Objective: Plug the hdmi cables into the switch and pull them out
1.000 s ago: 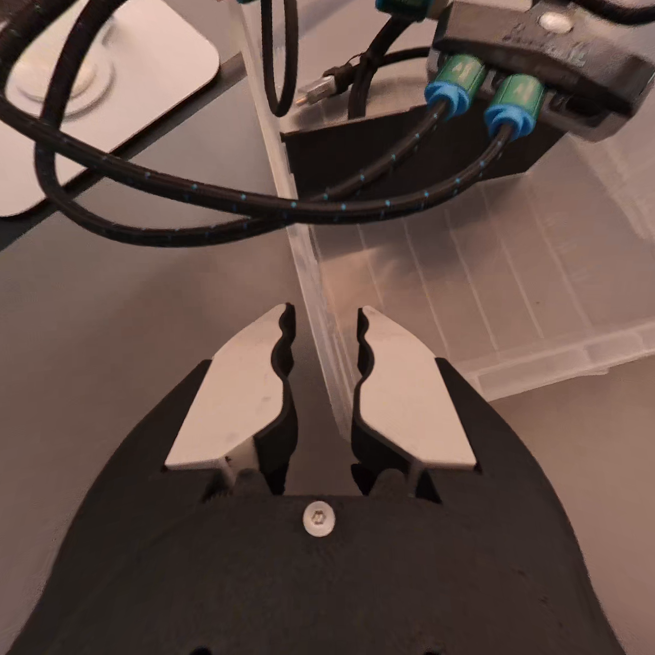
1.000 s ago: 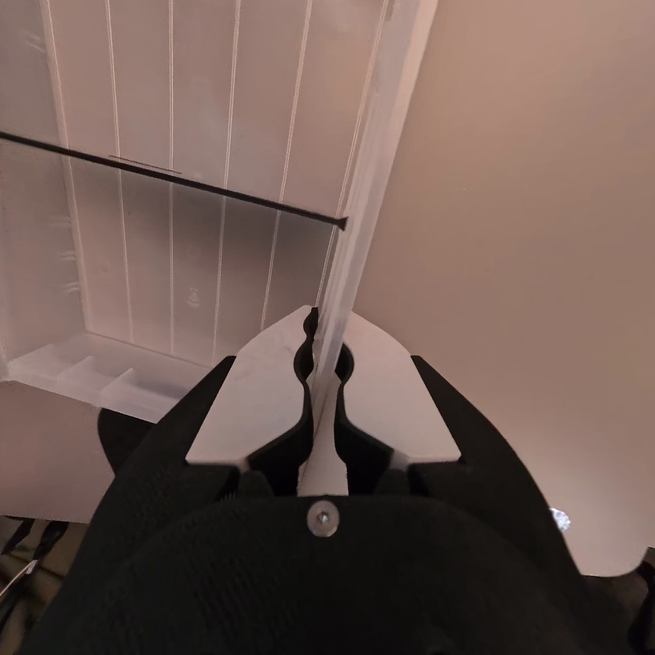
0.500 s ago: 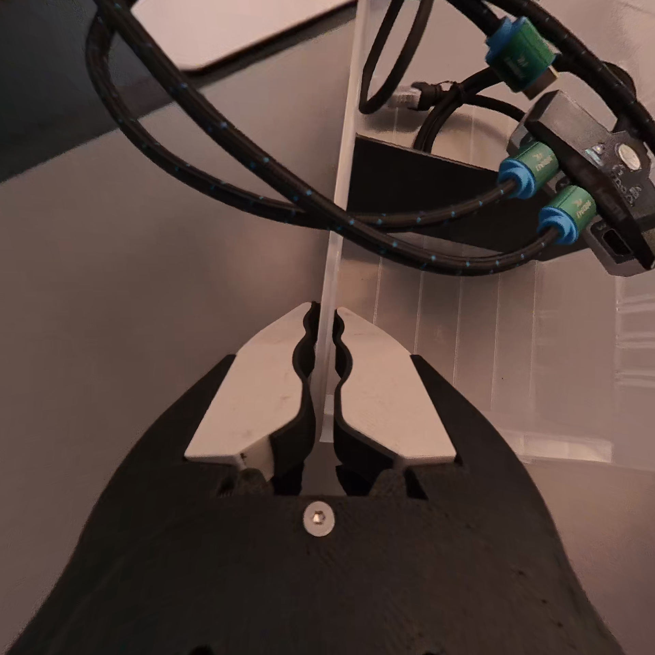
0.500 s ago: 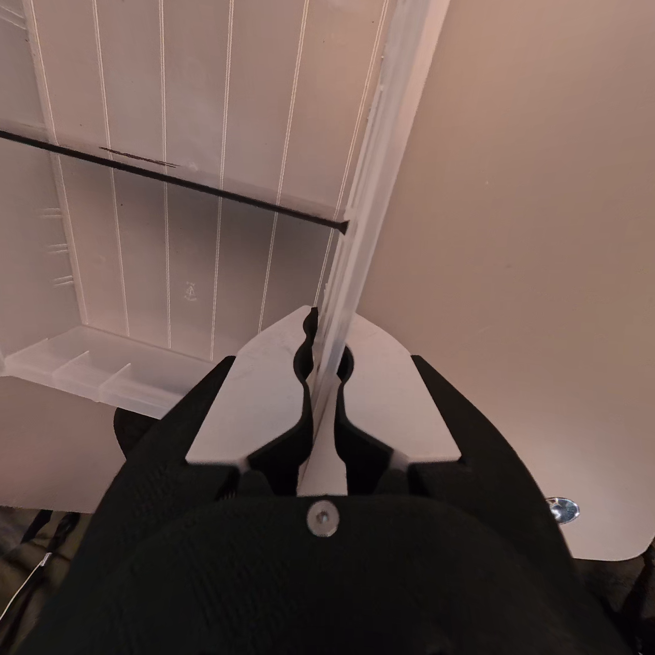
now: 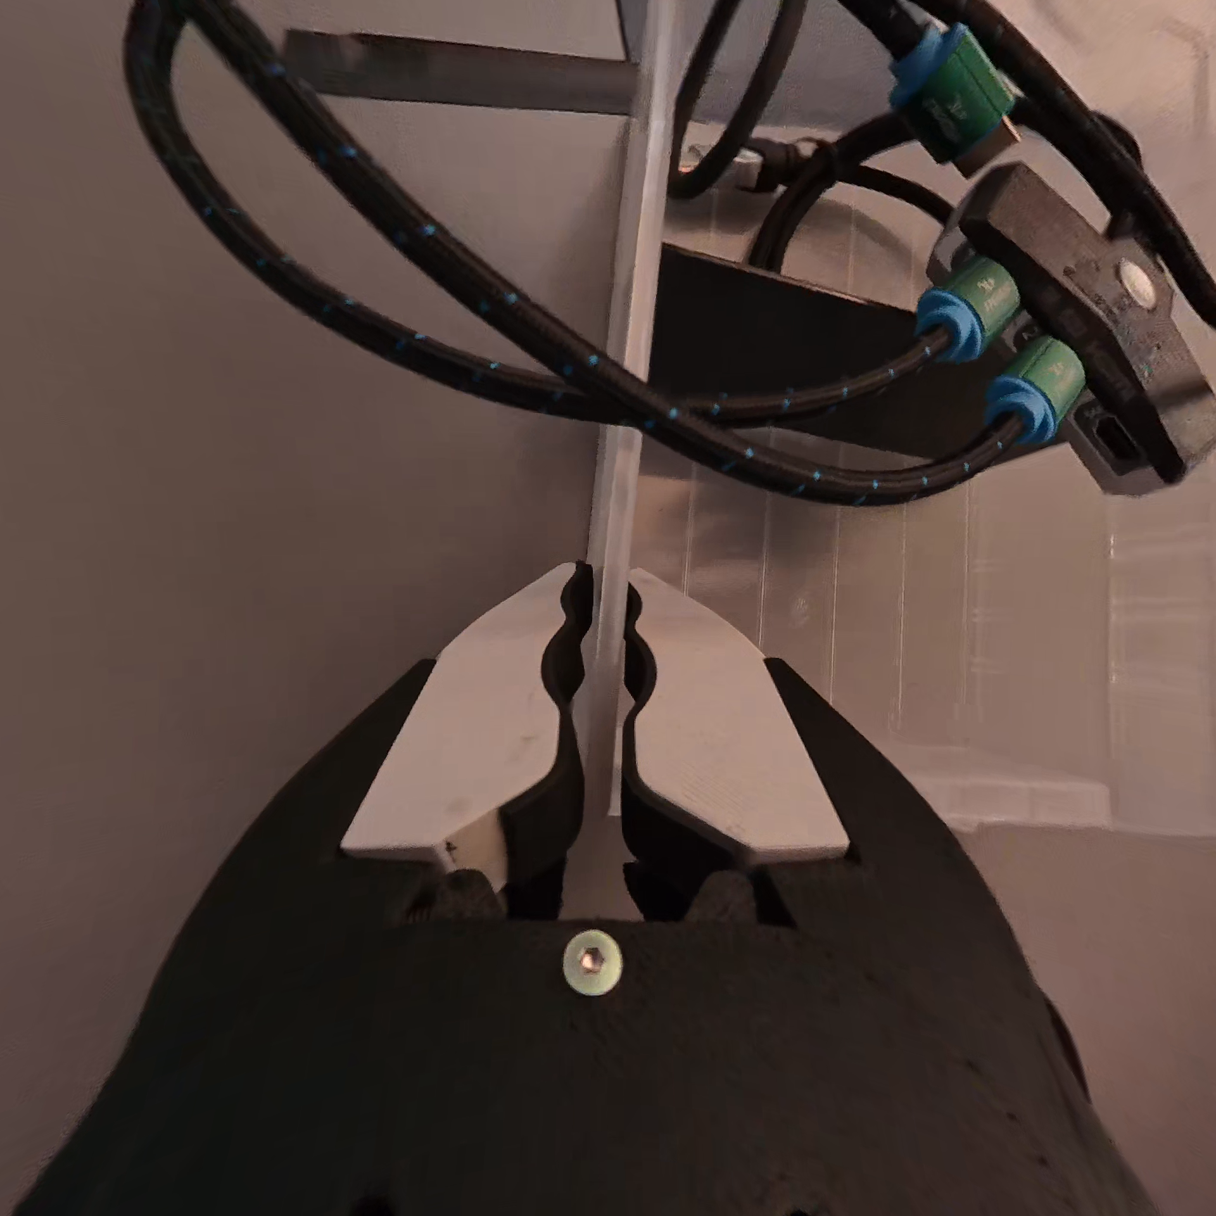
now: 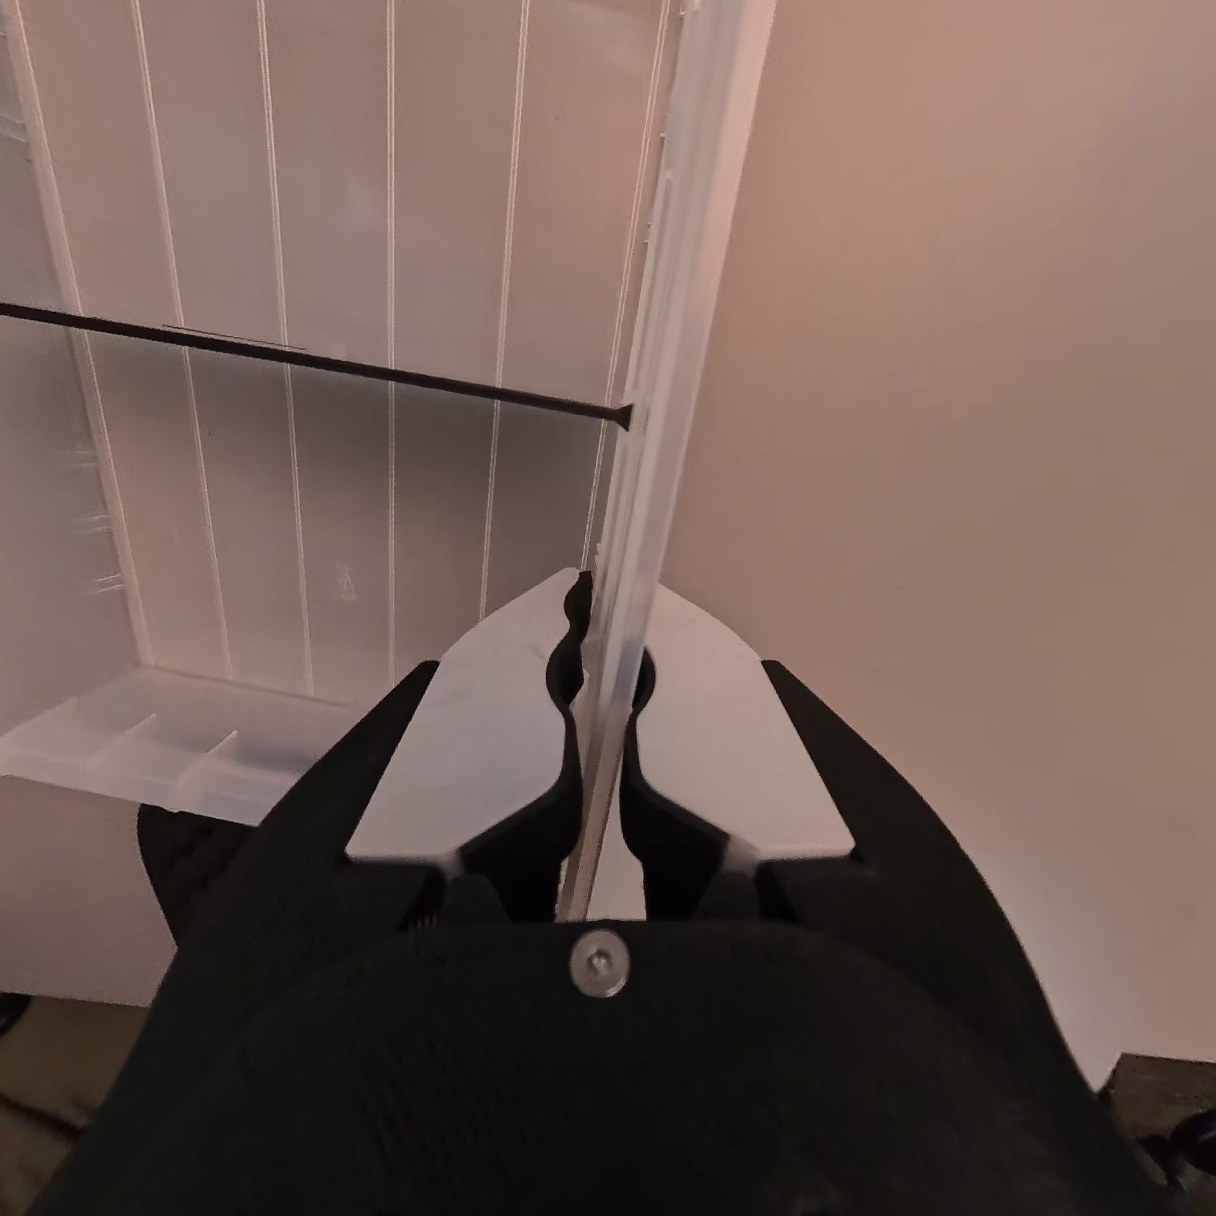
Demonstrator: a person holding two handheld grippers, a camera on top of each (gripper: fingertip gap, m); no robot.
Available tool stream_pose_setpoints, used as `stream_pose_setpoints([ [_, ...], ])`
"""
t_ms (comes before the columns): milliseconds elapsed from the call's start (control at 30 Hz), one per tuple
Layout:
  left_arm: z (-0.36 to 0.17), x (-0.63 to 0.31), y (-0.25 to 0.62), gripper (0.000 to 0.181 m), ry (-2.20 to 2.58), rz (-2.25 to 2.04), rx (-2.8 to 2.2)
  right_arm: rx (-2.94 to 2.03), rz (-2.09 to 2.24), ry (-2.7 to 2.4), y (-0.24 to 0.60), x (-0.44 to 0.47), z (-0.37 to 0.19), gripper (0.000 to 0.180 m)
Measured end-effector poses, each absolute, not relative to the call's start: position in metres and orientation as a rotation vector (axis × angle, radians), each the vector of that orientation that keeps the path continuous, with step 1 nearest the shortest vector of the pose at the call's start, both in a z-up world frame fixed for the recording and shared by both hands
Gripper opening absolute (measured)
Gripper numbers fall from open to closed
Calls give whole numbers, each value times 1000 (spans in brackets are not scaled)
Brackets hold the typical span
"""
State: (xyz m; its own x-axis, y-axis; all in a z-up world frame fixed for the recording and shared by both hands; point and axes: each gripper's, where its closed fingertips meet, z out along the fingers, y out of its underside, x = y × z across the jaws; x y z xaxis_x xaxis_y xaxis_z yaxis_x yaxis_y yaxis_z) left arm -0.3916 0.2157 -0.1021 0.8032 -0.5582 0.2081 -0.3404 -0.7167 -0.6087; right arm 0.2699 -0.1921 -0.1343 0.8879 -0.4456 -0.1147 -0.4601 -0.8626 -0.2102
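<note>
Both grippers clamp the clear plastic bin (image 5: 641, 276) walls: left gripper (image 5: 604, 585), right gripper (image 6: 615, 582). Pale tabletop (image 6: 954, 460) beneath; switch (image 5: 1086, 329) with braided cables (image 5: 395, 309) plugged in.

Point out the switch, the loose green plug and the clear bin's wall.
switch (image 5: 1079, 316), left wrist view, dark top face.
loose green plug (image 5: 947, 99), left wrist view, green shell.
clear bin wall (image 6: 664, 395), right wrist view, upper rim.

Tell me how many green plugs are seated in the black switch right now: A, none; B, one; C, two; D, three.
C: in the left wrist view, two green plugs sit side by side in the switch, while a third plug hangs loose above it.
</note>
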Motion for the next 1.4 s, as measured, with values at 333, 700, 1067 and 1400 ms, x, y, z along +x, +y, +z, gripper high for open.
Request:
stream_pose_setpoints([
  [333,-103,-431,186,8,773,-491,-2506,-2892,142,608,-187,263,-135,8],
  [700,-105,-449,147,16,682,-657,-2672,-2922,137,532,-184,259,-135,8],
  [1067,-109,-450,115,14,862,-535,-2776,-2936,149,437,-179,270,-136,8],
  [1400,-99,-461,114,41,760,-589,-2773,-2911,57,367,-178,274,-137,13],
])
